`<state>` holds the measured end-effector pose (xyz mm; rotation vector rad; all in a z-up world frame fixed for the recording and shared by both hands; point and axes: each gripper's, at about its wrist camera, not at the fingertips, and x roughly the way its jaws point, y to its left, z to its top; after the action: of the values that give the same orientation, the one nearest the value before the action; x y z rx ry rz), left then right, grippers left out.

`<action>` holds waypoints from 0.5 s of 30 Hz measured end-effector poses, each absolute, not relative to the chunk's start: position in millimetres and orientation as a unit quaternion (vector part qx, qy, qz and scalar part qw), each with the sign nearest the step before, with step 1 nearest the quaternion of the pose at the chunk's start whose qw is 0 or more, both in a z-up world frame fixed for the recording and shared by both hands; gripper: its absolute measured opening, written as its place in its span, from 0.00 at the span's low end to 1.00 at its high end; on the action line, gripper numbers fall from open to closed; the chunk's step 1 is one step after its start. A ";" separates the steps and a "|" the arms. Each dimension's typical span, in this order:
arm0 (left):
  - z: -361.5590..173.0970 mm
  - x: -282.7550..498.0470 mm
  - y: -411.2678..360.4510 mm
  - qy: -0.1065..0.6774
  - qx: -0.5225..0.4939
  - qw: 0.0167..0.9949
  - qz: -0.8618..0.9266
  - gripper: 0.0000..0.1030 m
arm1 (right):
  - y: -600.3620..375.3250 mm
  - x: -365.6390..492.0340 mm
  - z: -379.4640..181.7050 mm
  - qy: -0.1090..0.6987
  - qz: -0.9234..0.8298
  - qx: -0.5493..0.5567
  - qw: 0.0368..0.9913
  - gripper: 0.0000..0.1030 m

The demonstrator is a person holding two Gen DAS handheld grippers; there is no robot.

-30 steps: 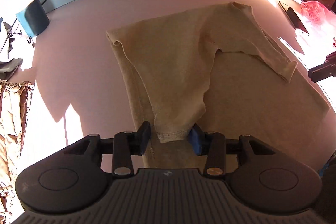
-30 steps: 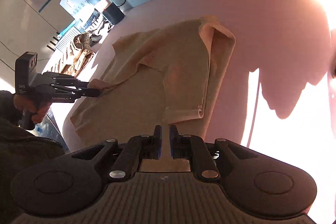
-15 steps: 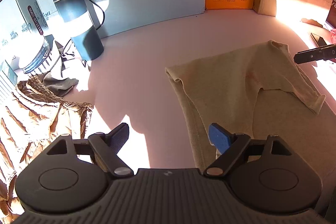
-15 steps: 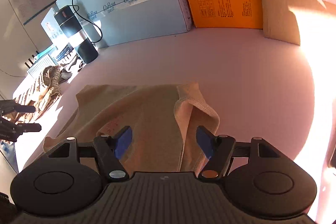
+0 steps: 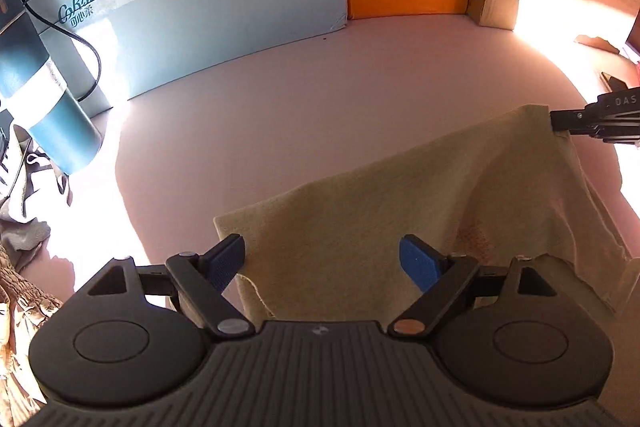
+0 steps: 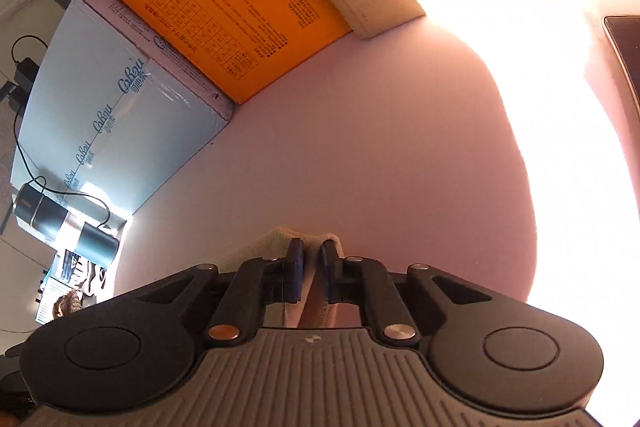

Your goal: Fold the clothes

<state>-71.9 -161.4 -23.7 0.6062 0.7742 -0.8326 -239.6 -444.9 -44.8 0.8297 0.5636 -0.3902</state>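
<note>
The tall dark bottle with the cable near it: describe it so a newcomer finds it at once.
Start at the long pale blue carton along the table's back edge. At its left end stands the bottle, a teal cylinder with a pale band round its middle and a black cable looping behind it. Nothing else nearby is tall and round; below it lie only crumpled clothes.

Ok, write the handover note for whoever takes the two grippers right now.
Left gripper: open, hovering over the near-left edge of the beige garment, gripping nothing.
Right gripper: shut on the garment's far-right corner, lifting it off the pink table.
Done: one sleeve side looks folded over the body.
Left: left gripper probably needs to take the near-left edge, then carry the fold across with the right and flatten. Keep off the blue tumbler at the table's left.
</note>
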 end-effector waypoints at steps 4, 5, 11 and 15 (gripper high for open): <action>-32.0 -46.2 -160.2 0.350 0.289 0.823 -0.341 0.88 | -437.6 -236.0 -31.2 0.289 -0.177 0.361 0.869 0.21; -31.2 -39.3 -159.2 0.349 0.288 0.830 -0.326 0.88 | -434.0 -235.8 -24.9 0.289 -0.176 0.347 0.875 0.41; -25.4 -21.2 -151.4 0.346 0.281 0.843 -0.300 0.86 | -408.3 -238.9 11.0 0.269 -0.180 0.266 0.908 0.59; -31.5 -26.6 -162.5 0.339 0.310 0.832 -0.312 0.86 | -392.6 -220.4 12.6 0.257 -0.069 0.257 0.929 0.69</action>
<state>-26.6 -162.5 -31.5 0.6571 0.7179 -0.6615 -220.4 -392.6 12.6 0.5276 0.5267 -0.1418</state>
